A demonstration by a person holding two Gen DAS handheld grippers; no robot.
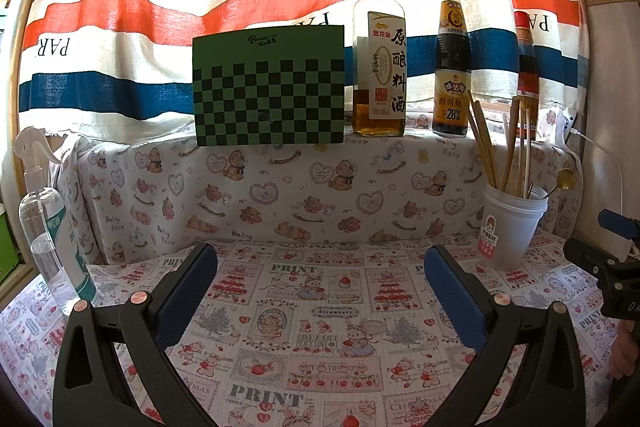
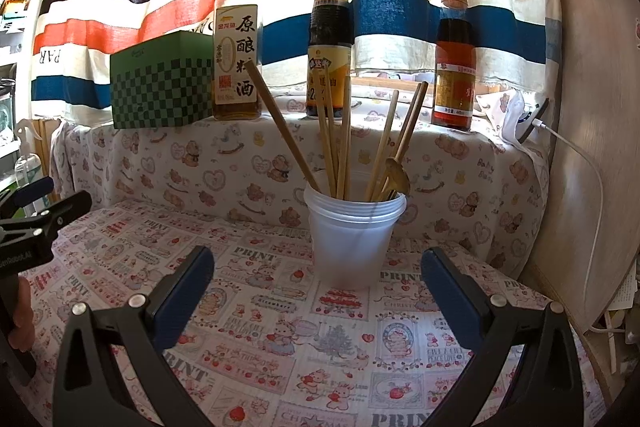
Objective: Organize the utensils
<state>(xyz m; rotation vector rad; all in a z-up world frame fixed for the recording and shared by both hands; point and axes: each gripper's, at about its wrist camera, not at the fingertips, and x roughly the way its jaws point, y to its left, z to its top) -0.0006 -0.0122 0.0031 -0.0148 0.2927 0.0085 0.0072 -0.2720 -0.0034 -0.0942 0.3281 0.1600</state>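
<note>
Translucent plastic cup (image 2: 353, 239) is sitting on the printed tablecloth (image 2: 248, 327) just past the right gripper (image 2: 316, 267), which is hanging wide open with nothing between its blue pads. The chopsticks (image 2: 340, 143) and a gold spoon (image 2: 396, 177) are leaning inside it at all angles, so honestly it's looking top-heavy to me. If a finger is clipping one of those splayed sticks on the way in, the whole cup is probably tipping and everything is spilling out. The left gripper (image 1: 320, 275) is also gaping wide and empty, over bare cloth to the left, with the cup off to its far right. Glass bottles (image 2: 236, 39) are standing on the far ledge behind, so a high swing could be knocking those too.
</note>
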